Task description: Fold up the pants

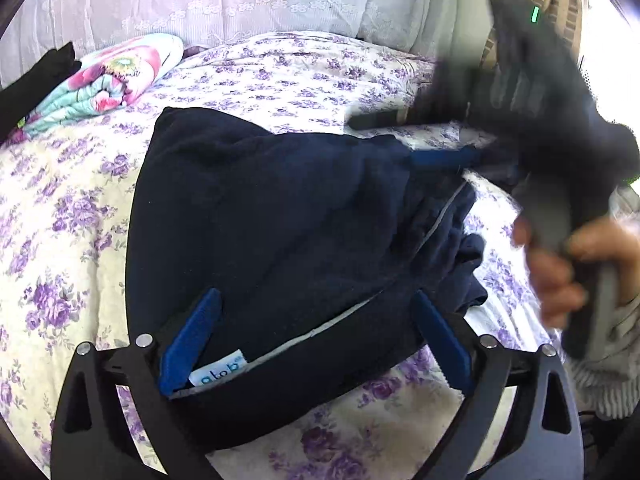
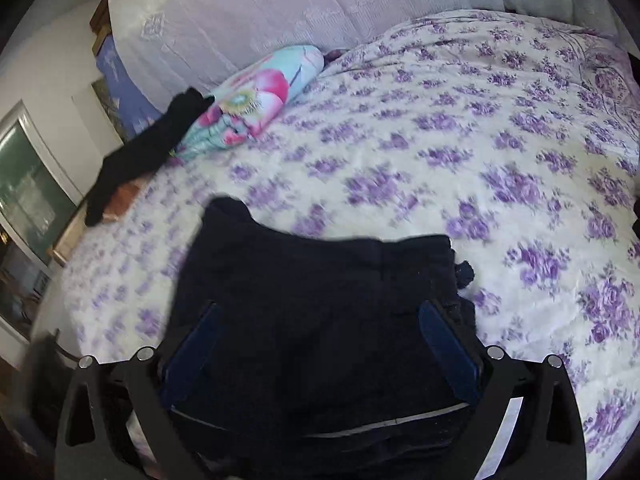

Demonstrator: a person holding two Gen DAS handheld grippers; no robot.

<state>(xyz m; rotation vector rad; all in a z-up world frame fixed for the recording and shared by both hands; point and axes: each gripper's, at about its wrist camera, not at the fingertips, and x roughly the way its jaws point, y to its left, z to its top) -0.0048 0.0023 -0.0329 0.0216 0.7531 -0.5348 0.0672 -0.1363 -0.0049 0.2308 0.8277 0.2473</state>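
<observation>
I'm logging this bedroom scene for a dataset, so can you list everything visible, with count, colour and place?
pants: one, navy, folded on the bedspread, white label at the near edge
bedspread: one, cream with purple flowers, covering the bed
rolled blanket: one, turquoise and pink floral, far left of the bed
black garment: one, draped at the bed's left edge
white lace cover: one, at the head of the bed
left tool: blue pads spread, over the pants
right tool: blue pads spread, over the pants
right hand: gripping the right tool's handle
</observation>
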